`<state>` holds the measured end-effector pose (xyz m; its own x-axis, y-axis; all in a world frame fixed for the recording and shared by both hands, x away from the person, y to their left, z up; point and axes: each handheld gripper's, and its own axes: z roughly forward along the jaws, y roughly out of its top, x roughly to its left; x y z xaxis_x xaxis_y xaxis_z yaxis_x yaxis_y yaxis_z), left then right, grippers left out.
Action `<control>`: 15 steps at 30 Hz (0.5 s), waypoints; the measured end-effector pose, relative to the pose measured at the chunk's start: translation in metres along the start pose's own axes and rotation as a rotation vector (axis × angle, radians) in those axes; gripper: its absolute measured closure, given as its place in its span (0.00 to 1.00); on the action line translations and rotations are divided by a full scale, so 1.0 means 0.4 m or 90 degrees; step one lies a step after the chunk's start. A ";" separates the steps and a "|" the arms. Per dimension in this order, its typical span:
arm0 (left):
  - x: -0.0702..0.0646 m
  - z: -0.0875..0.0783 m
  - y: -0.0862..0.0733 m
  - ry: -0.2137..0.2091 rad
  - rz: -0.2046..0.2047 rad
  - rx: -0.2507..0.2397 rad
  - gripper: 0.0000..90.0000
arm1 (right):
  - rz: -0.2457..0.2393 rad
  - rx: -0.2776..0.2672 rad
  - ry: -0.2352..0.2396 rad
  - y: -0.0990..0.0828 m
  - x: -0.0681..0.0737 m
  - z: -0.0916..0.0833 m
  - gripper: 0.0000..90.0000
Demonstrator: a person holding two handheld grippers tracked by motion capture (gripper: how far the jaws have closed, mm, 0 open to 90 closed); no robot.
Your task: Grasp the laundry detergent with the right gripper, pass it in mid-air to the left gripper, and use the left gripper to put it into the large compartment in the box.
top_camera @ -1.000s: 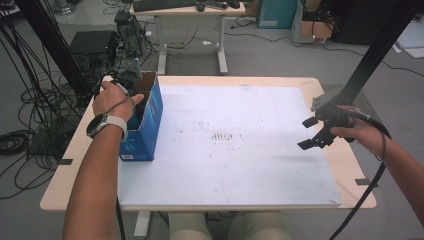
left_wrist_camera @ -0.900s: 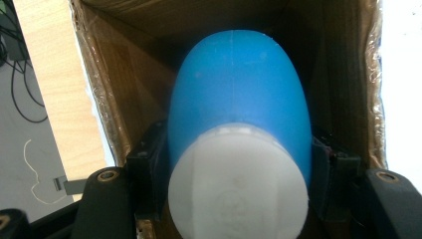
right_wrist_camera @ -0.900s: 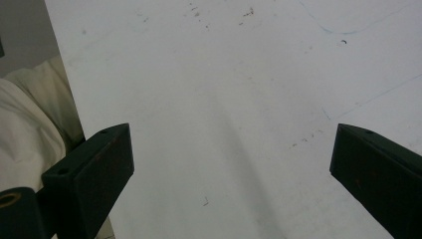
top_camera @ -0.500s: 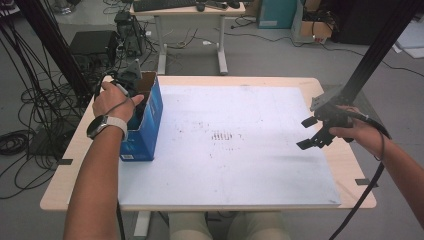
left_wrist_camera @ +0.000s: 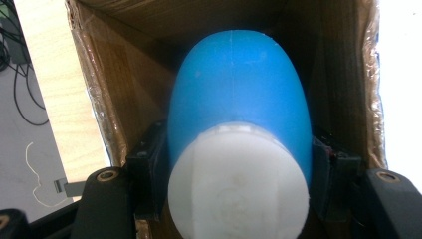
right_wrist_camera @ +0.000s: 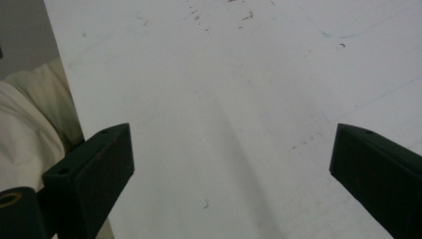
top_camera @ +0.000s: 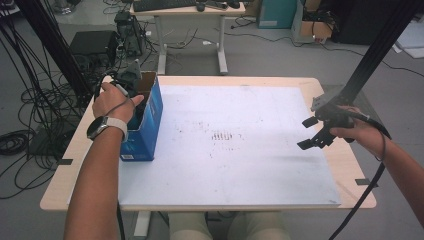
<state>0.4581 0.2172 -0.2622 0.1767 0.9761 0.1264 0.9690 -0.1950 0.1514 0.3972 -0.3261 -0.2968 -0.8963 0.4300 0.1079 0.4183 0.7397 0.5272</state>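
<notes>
A blue bottle (left_wrist_camera: 239, 94) with a white cap (left_wrist_camera: 238, 184) sits between the jaws of my left gripper (left_wrist_camera: 238, 174), which is shut on it inside an open cardboard box. In the high view the left gripper (top_camera: 131, 87) reaches down into the blue box (top_camera: 145, 125) at the table's left edge, and the bottle is hidden there. My right gripper (top_camera: 311, 133) hovers open over the right side of the white board (top_camera: 225, 145), with nothing between its jaws. In the right gripper view the right gripper (right_wrist_camera: 231, 164) has only bare board beneath it.
The white board covers most of the wooden table (top_camera: 75, 150). The box's brown cardboard walls (left_wrist_camera: 114, 99) stand close around the bottle. Cables and equipment (top_camera: 95, 45) lie on the floor to the left, and another desk (top_camera: 190, 10) stands behind.
</notes>
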 end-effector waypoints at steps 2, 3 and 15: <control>0.000 0.000 0.000 -0.002 0.001 0.000 0.42 | 0.000 0.001 0.000 0.001 0.001 0.000 0.04; 0.000 0.000 0.000 -0.001 0.000 0.001 0.42 | 0.000 0.001 0.000 0.001 0.001 0.000 0.04; -0.003 0.000 0.000 0.002 0.001 0.001 0.42 | -0.003 -0.002 0.001 0.004 0.001 0.001 0.04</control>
<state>0.4579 0.2160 -0.2624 0.1772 0.9756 0.1296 0.9691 -0.1959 0.1499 0.3975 -0.3247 -0.2963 -0.8984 0.4260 0.1066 0.4139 0.7401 0.5300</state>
